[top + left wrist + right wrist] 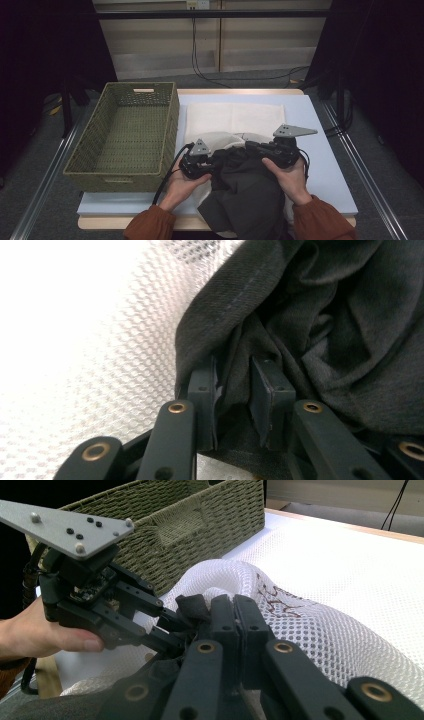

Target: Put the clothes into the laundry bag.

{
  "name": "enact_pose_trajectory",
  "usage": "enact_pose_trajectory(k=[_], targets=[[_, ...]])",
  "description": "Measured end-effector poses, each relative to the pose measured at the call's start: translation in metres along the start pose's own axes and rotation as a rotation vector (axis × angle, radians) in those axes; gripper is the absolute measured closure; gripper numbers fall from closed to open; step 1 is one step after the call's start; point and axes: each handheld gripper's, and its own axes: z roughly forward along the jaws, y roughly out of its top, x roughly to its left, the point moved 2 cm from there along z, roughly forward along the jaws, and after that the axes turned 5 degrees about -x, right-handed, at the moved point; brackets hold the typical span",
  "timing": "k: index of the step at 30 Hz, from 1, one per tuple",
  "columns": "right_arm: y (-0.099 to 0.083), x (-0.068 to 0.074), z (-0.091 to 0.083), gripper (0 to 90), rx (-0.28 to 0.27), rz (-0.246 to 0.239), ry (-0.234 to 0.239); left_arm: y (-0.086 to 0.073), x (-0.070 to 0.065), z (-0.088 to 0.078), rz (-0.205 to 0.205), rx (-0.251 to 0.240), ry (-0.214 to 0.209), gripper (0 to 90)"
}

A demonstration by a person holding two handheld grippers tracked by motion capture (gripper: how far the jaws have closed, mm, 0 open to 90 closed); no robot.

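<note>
A dark grey garment (245, 195) lies bunched at the table's front, partly inside a white mesh bag (215, 137). My left gripper (220, 162) is shut on a fold of that garment (340, 330), and cloth fills the gap between its pads (270, 390). The mesh (100, 340) spreads to the left behind it. My right gripper (250, 146) points left toward it, jaws pressed together (234, 605) at the bag's raised edge (320, 630), apparently pinching the mesh. In the right gripper view the left gripper (175, 625) sits just to the left, with dark cloth (192, 605) between the two.
A green woven basket (170, 125) stands on the table's left side, its corner close behind the left gripper (175, 515). A flat white mesh sheet (235, 117) lies at the back middle. The light blue tabletop (325, 165) shows on the right.
</note>
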Motion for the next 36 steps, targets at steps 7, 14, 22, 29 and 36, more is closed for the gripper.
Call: enact_pose_trajectory(k=[7, 14, 22, 29, 36], targets=[[0.001, -0.002, -0.002, 88.9, -0.009, 0.005, -0.004, 0.007, -0.009, -0.004, 0.017, -0.008, -0.047, 86.2], [0.004, -0.002, -0.002, 88.9, -0.022, 0.01, 0.002, 0.018, -0.021, 0.006, 0.022, -0.044, -0.11, 86.7], [0.012, 0.005, -0.002, 89.0, -0.044, -0.006, 0.017, 0.022, -0.019, 0.033, 0.052, 0.011, -0.083, 86.7], [0.016, 0.013, -0.006, 89.0, -0.047, -0.035, 0.014, 0.024, -0.01, 0.048, 0.043, 0.015, -0.015, 87.1], [0.008, 0.007, -0.004, 89.0, -0.027, -0.02, 0.004, 0.018, -0.006, 0.041, -0.009, -0.021, -0.038, 78.0]])
